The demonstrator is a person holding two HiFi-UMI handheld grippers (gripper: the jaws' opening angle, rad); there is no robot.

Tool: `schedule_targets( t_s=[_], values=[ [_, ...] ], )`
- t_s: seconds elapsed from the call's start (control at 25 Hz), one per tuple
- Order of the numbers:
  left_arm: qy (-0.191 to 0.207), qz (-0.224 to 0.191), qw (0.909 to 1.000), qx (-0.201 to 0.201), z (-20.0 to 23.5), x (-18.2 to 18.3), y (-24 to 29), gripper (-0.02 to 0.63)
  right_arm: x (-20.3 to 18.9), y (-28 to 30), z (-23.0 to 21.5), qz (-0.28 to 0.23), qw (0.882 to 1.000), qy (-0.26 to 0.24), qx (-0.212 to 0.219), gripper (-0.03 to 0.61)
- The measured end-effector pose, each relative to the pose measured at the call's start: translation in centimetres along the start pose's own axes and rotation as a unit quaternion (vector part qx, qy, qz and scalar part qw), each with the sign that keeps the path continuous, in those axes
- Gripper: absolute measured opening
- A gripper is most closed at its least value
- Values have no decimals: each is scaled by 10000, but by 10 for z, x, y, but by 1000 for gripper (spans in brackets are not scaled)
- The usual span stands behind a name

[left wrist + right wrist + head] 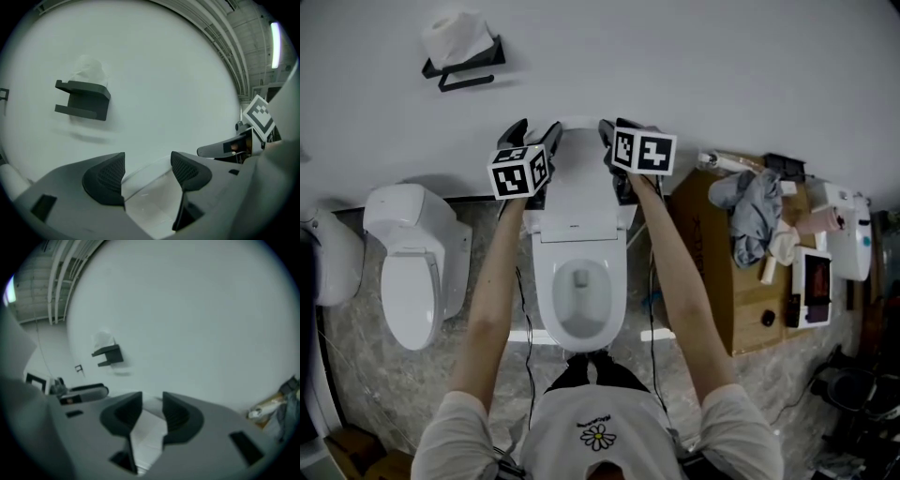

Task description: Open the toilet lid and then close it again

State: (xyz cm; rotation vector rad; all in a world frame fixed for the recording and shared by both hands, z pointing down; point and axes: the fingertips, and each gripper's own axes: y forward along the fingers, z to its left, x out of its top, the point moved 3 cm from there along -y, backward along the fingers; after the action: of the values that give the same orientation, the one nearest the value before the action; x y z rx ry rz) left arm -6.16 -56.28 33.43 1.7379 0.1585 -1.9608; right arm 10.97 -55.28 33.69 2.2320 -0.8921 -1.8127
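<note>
Even, bright light fills the head view; the white wall (722, 66) is nearly washed out, and the paper holder (464, 61) throws only a soft shadow beneath it. The floor (487, 234) darkens toward the lower right corner. In the left gripper view 1 strip light (274, 44) glares at the upper right, the ceiling lines bow with the wide lens, and the corners go black. That view is fairly sharp. The right gripper view is soft all over: the right gripper (152, 404) and the lid (149, 427) between its jaws are smeared, and a lamp (9, 289) flares at the left edge.
</note>
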Motion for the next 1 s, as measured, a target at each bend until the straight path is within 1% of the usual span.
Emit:
schedule_targets(
  t_s=[0.08,0.16,0.24,0.4,0.52,0.56,0.76,0.84,0.92,1.0],
  values=[
    [27,-97,9999,10,-2,9,-13,322,1,-12,2,-153,9991,-325,-231,89],
    [89,-334,9994,-13,-6,22,-31,322,4,-32,4,-540,9968,-438,-399,82],
    [128,-568,9983,-27,-11,33,-52,322,8,-57,10,-976,9931,-445,-471,63],
    [-106,-885,9960,-47,-25,42,-98,322,7,-116,31,-1621,9843,-550,-425,54],
    [-95,-1161,9932,-6,-39,46,-136,318,5,-159,49,-2037,9759,-680,-382,46],
    [-65,-1262,9920,34,-45,46,-150,305,4,-172,55,-2148,9731,-741,-376,43],
    [244,-1639,9854,391,-73,42,-216,190,-4,-241,78,-2590,9589,-1039,-504,38],
    [422,-1741,9824,537,-83,43,-242,129,-10,-262,89,-2683,9546,-1171,-546,37],
    [612,-1861,9786,633,-94,42,-264,78,-20,-279,98,-2691,9533,-1253,-563,35],
    [682,-1950,9762,662,-106,39,-282,71,-35,-295,104,-2651,9545,-1237,-574,35]
  ],
)
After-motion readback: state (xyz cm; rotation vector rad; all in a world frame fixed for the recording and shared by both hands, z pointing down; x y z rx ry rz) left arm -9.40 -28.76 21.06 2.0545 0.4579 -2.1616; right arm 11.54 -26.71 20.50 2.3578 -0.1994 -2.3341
